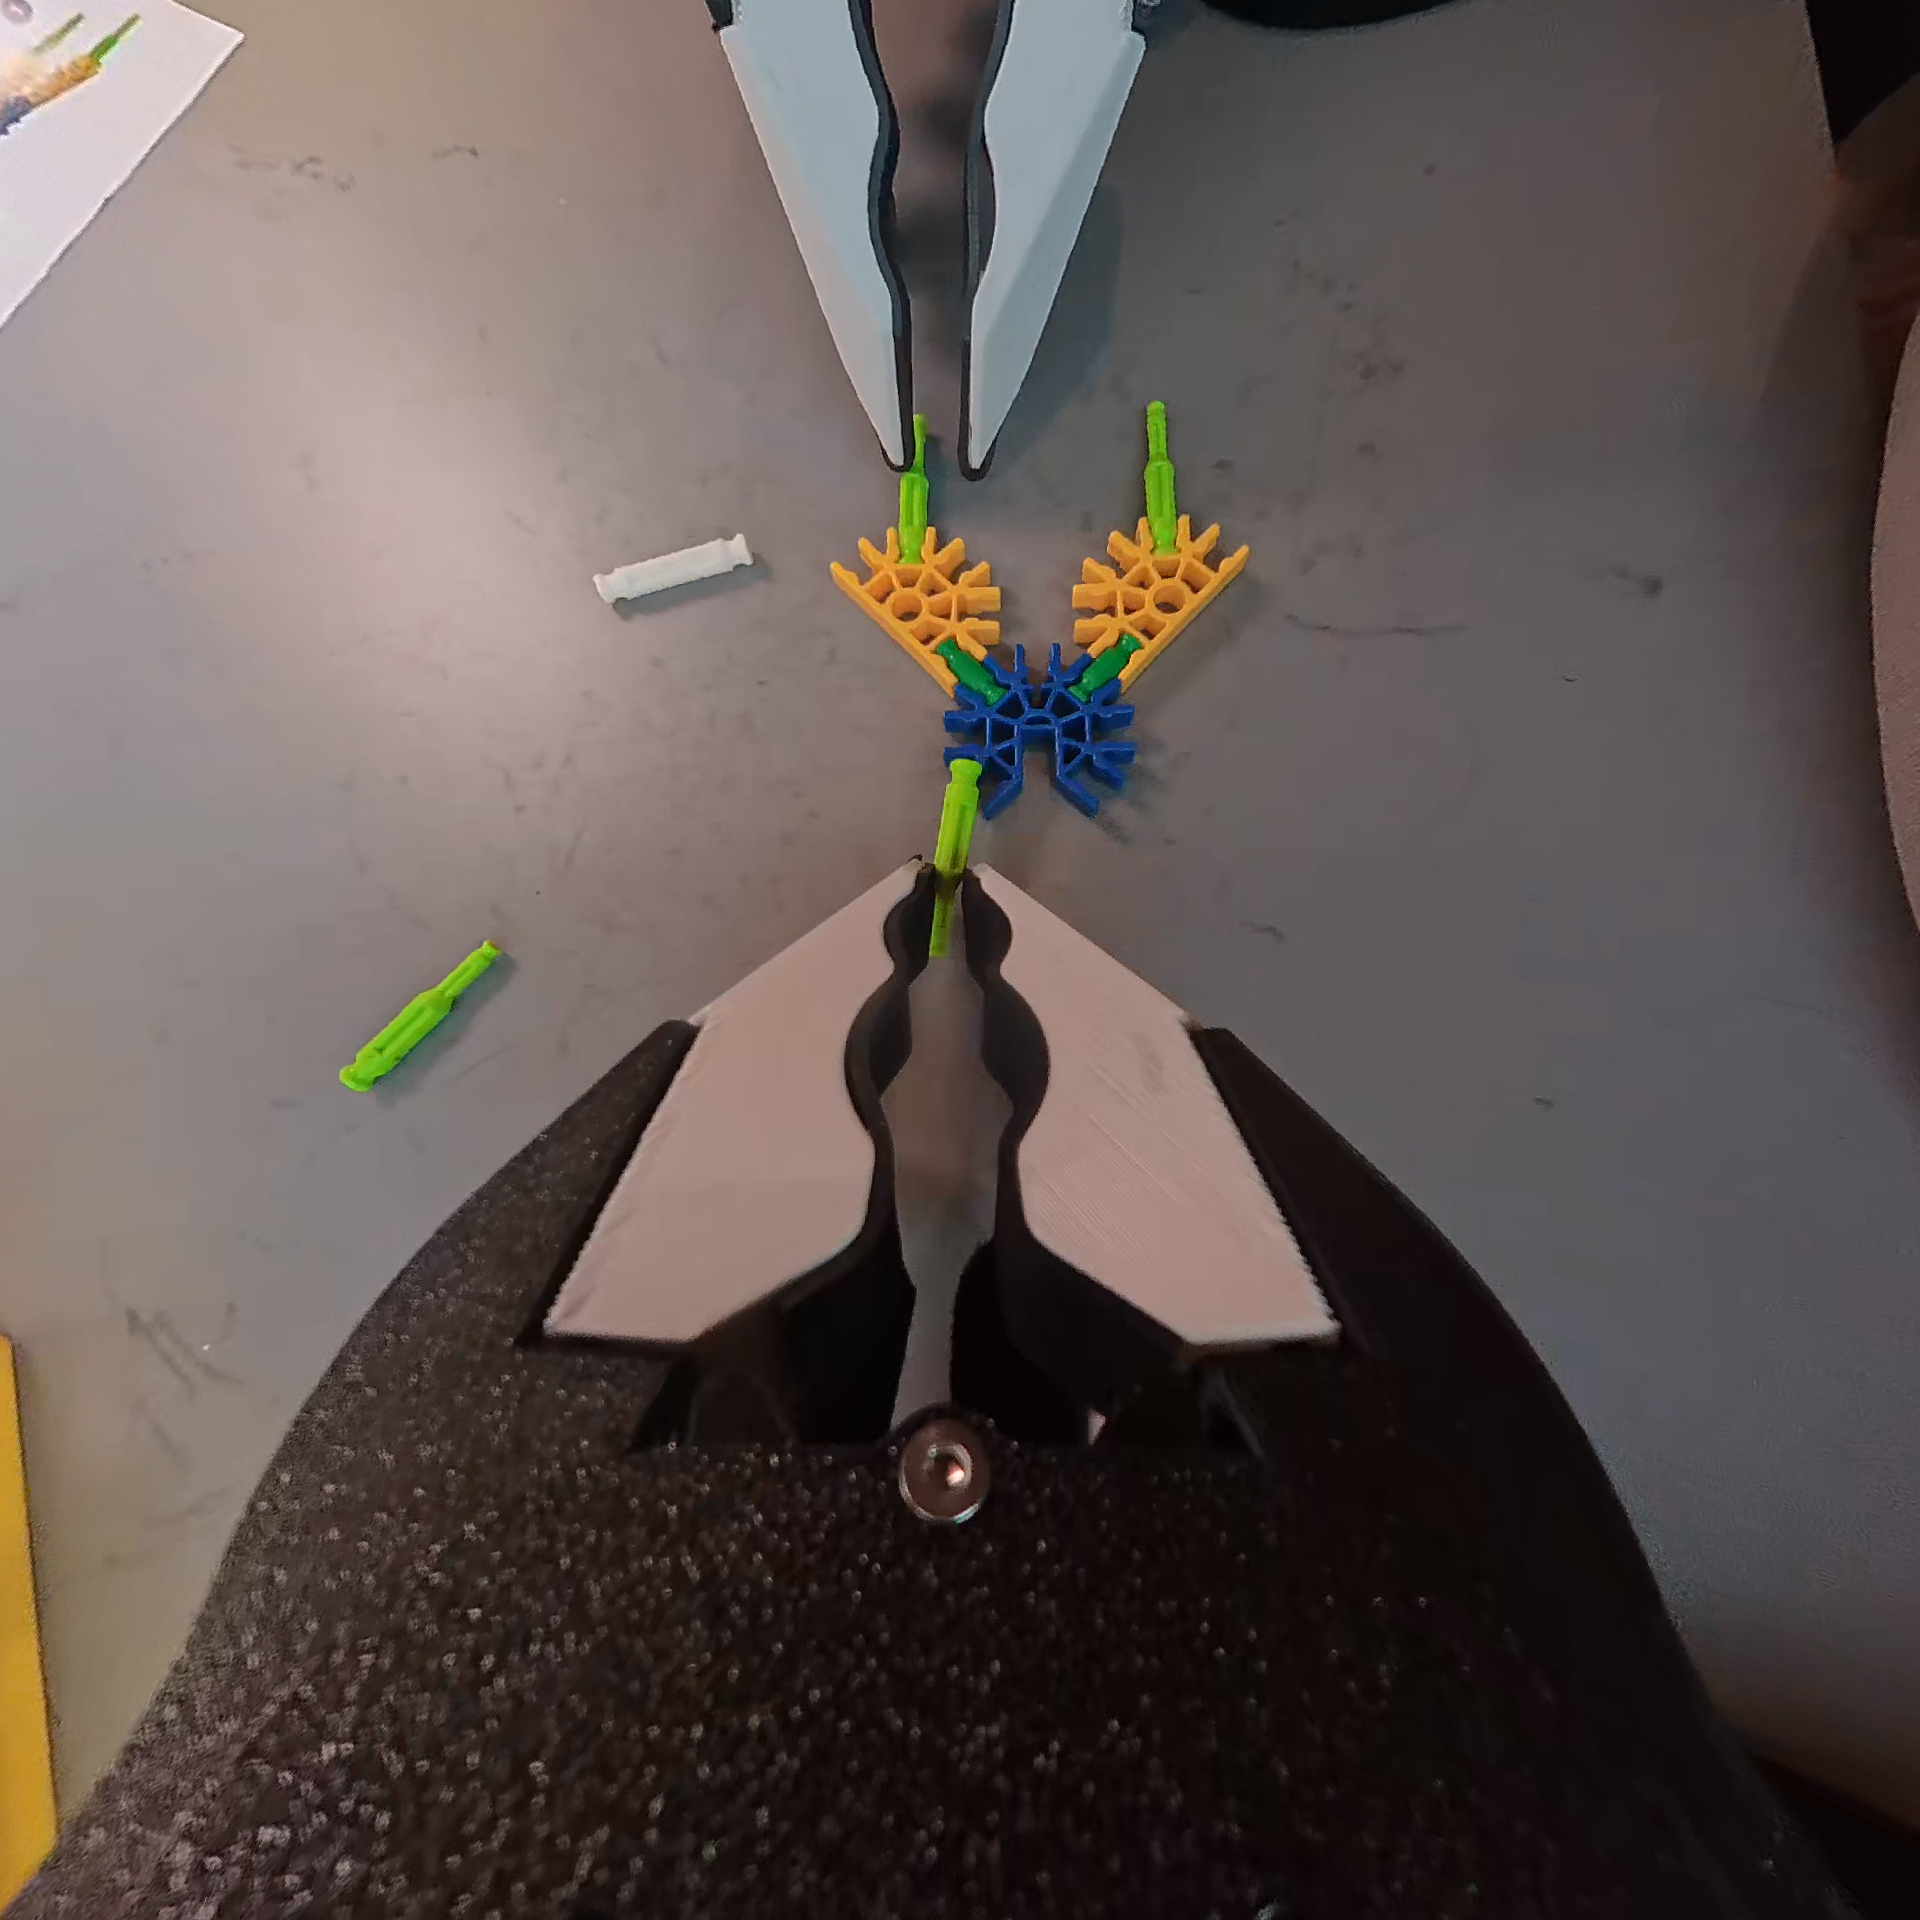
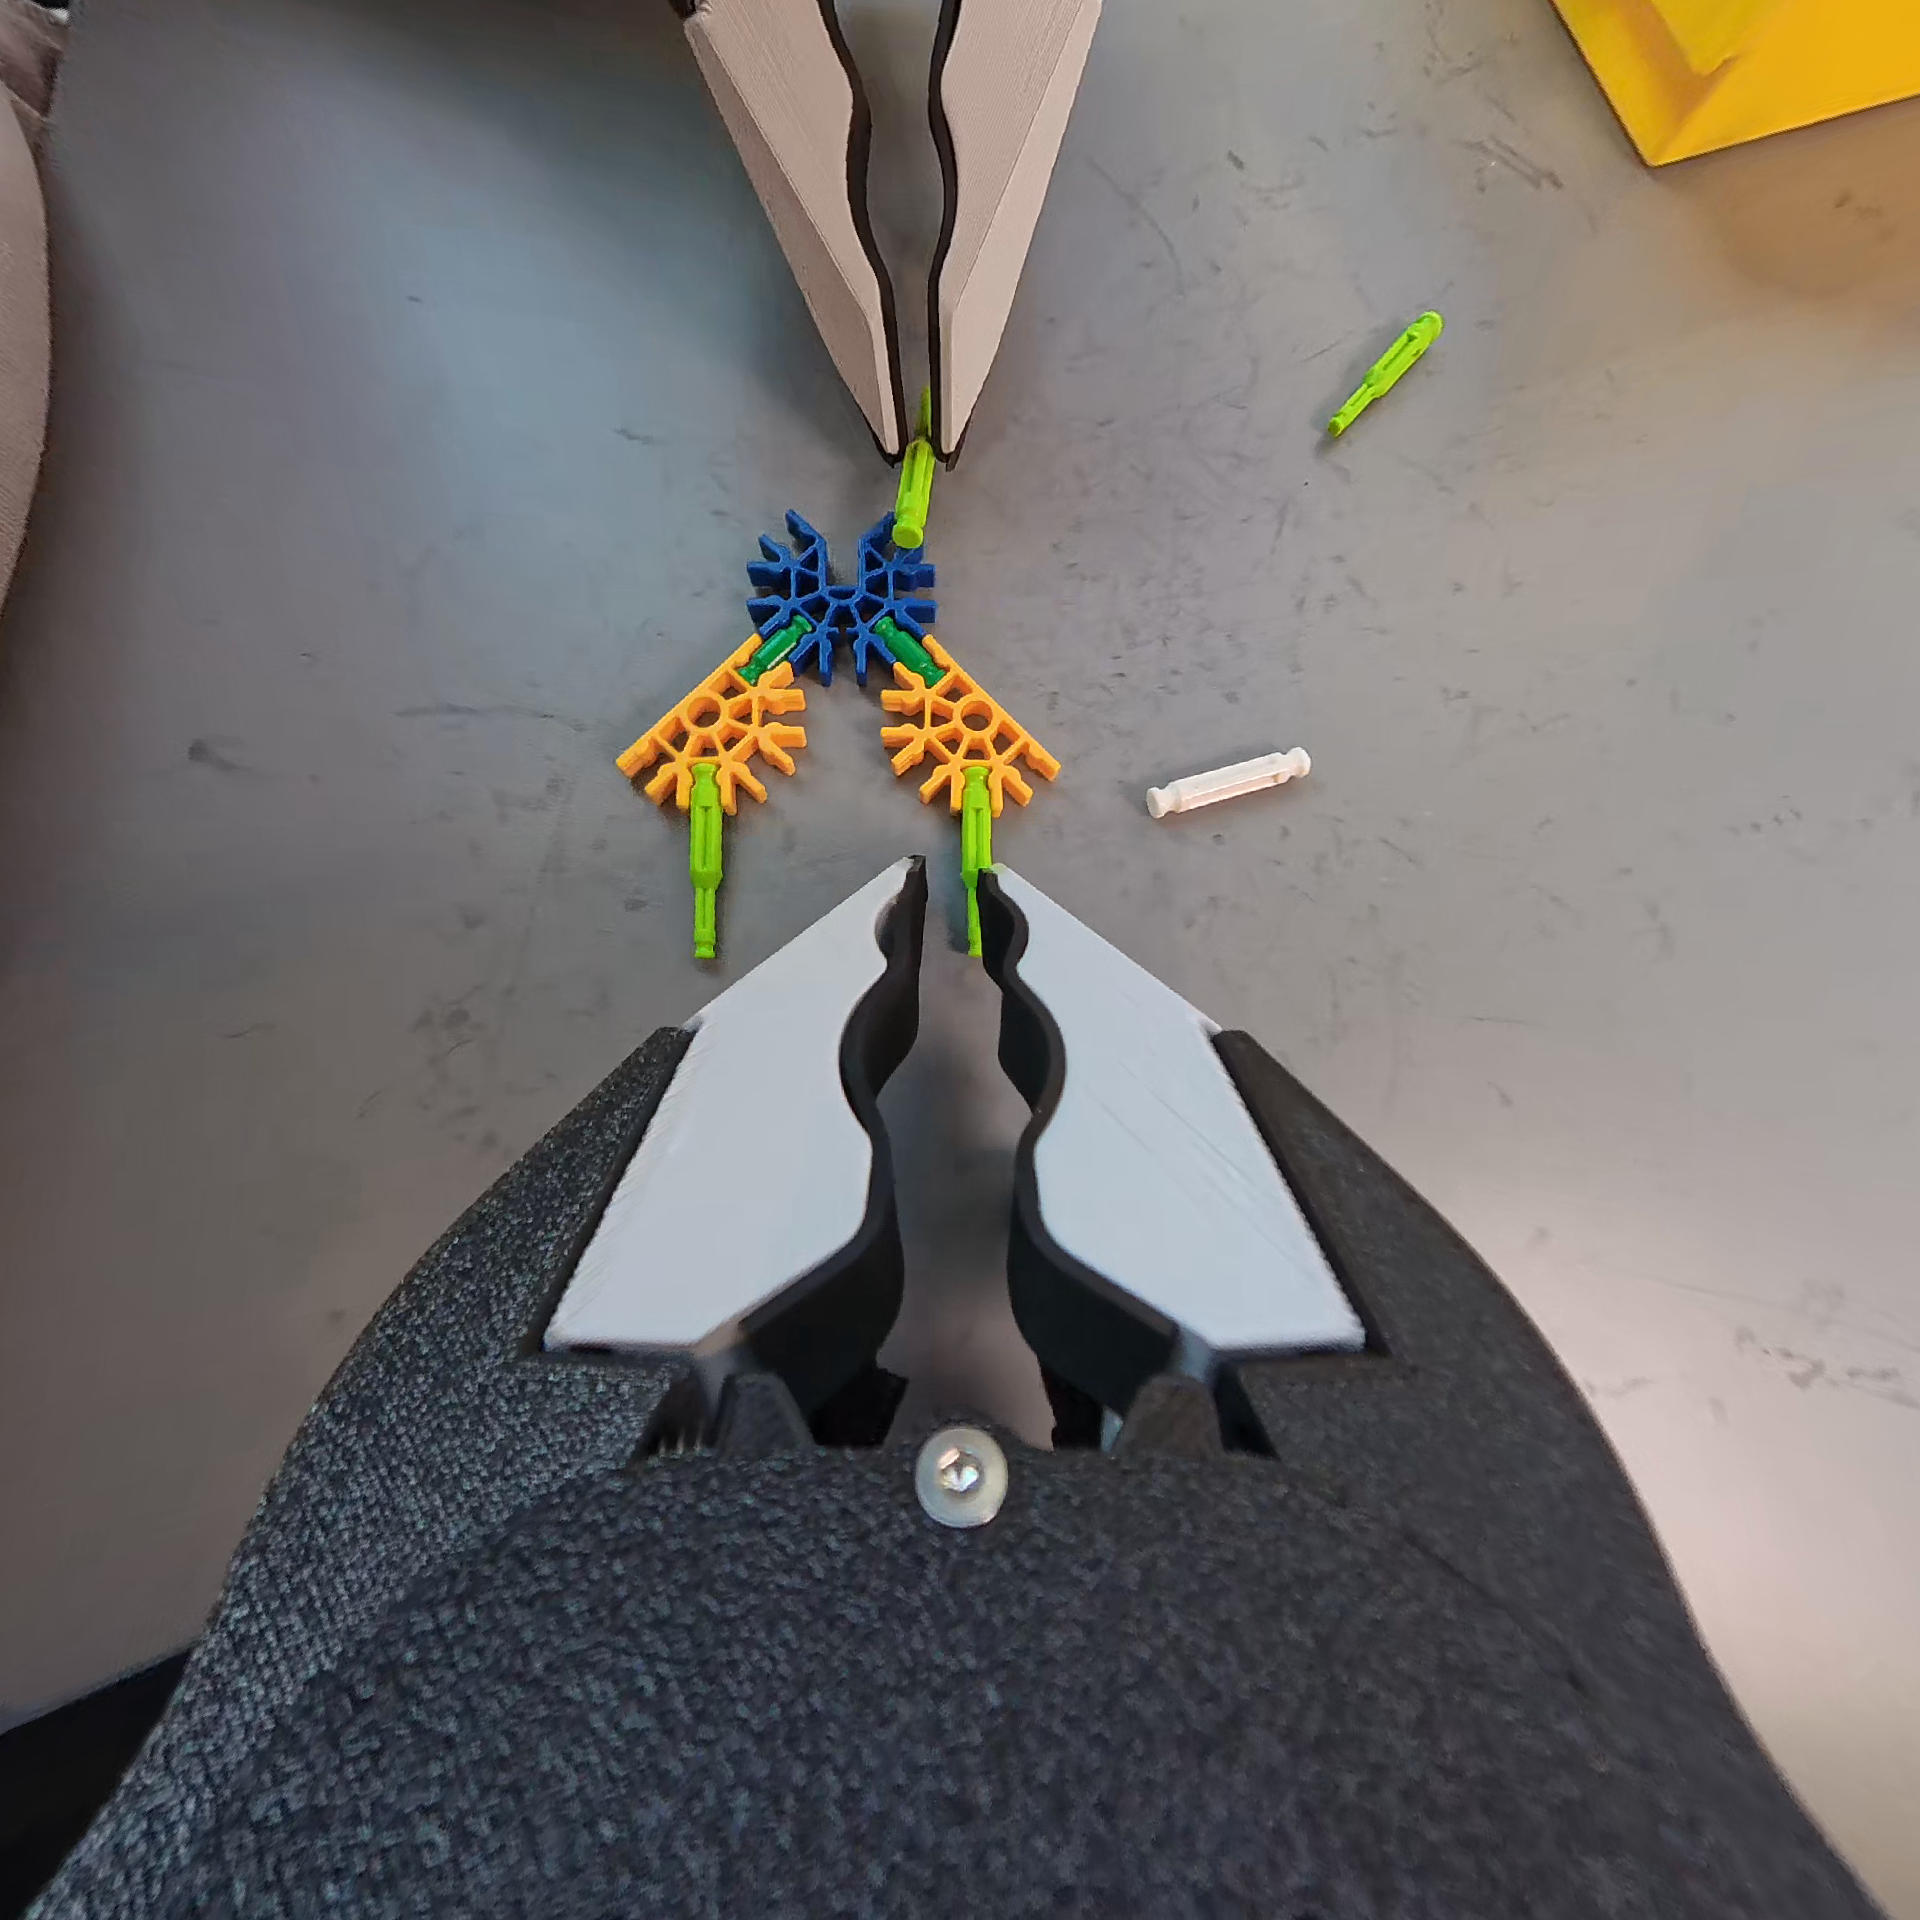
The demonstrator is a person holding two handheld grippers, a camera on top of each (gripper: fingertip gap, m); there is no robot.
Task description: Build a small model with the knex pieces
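Left tool (image 1: pixel 943 871) is pinching a lime rod (image 1: pixel 954 821) beside the blue connector (image 1: pixel 1039 727).
You are holding the right tool (image 2: pixel 951 871) narrowly parted around a rod (image 2: pixel 974 831) plugged into an orange connector (image 2: pixel 966 727) lying on the desk (image 2: pixel 1455 1039).

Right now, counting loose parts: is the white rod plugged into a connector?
No, the white rod lies loose on the table, beside the orange connector.

The printed sheet (image 1: pixel 99 125) and the yellow box (image 2: pixel 1756 73) are cut off by picture edges. The held light-green rod's (image 1: pixel 951 831) rear end is hidden between the left tool's (image 1: pixel 943 878) fingers.
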